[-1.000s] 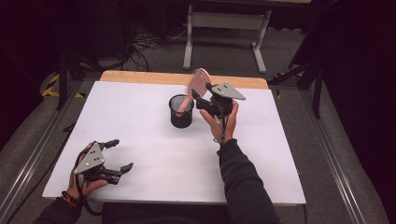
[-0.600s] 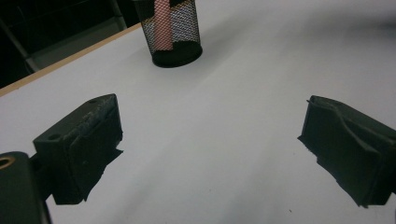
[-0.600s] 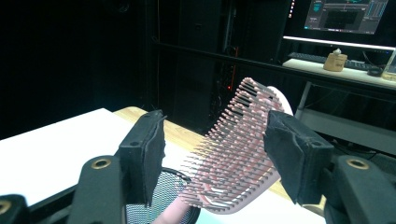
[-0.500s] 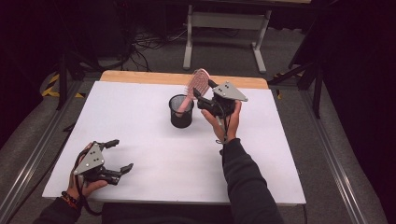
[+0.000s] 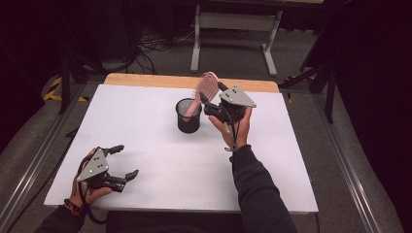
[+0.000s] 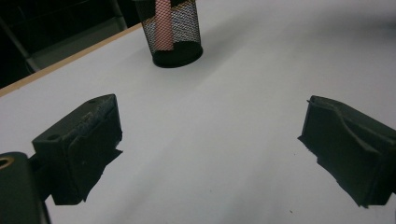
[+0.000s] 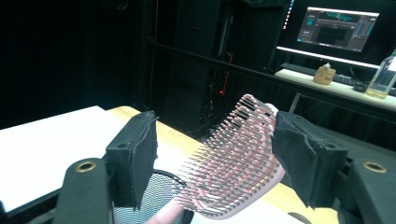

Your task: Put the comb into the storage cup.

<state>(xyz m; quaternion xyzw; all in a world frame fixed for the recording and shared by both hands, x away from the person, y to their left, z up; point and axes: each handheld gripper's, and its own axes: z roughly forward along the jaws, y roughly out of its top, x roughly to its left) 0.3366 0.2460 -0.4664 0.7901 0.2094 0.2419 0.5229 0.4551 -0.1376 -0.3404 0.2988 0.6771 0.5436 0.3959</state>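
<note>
Right now a pink hairbrush [image 5: 206,90] is standing with its handle down inside a black mesh cup [image 5: 188,116], its bristled head leaning up and out over the rim toward the far right of the white table [image 5: 145,126]. The cup is sitting near the middle of the far half of the table. The right gripper [image 5: 210,95] is hovering just beside the cup, level with the brush head, and its jaws have just been opening; in the right gripper view the head [image 7: 233,158] is lying between the two black pads, the right pad [image 7: 303,156] looking to be against the back of the head and the left pad [image 7: 135,156] standing clear of the bristle tips, so nothing is being squeezed. The left gripper [image 5: 125,161] is resting low at the near left corner of the table, well apart from the cup, its jaws spread wide with nothing between them. In the left gripper view the cup [image 6: 173,30] is showing farther off, with the pink handle [image 6: 162,25] visible through the mesh.
</note>
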